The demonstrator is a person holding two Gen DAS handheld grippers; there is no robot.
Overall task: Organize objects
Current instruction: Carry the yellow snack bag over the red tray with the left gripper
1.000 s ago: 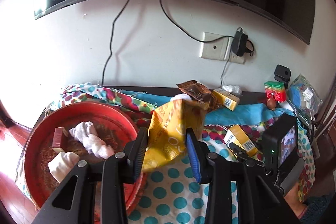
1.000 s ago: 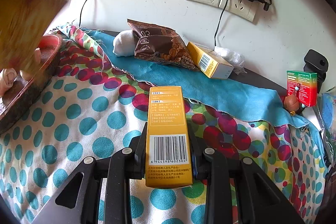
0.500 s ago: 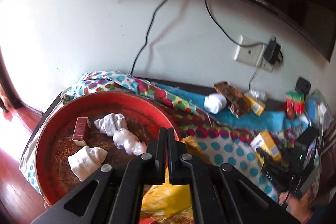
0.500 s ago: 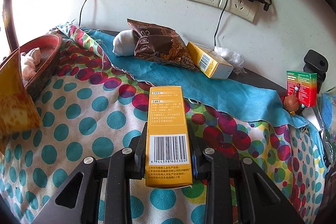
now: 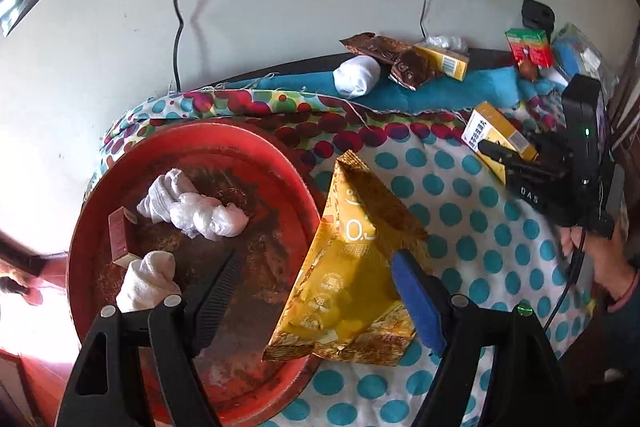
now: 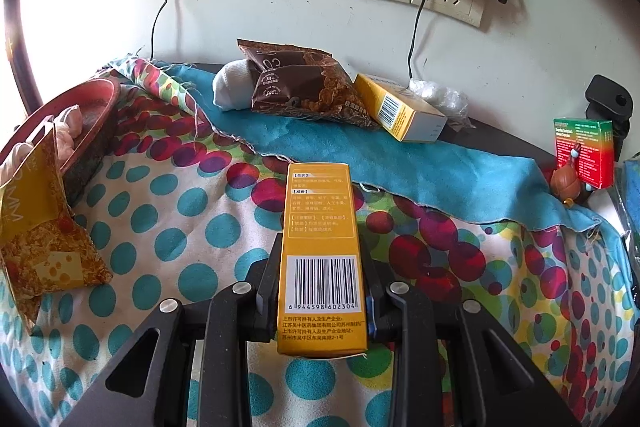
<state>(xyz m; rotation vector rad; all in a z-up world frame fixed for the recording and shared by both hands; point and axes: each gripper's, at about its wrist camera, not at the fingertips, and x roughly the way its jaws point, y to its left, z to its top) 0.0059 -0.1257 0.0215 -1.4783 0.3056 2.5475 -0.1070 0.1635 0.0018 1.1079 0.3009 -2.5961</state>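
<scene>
Left gripper: jaws were found spread wide, having just been opening, with the yellow snack bag lying loose between them and no pad seen pressing it. The bag was propped across the rim of the red tray, its lower end on the dotted cloth; half a second earlier the jaws had been pressed together with the bag under them.

Right gripper: jaws were pinching the orange box, barcode side up, held as in the earlier frames; its near end was cut off behind the gripper body.

Tray contents: white cloth bundles and a small dark-red box were noted; the tray's near edge was hidden by the left gripper.

Further back, on the blue cloth: a brown snack bag was partly covering a white sock roll, with a second orange box just beside it. A green-and-red box stood near the wall, its print too small to be read.
</scene>
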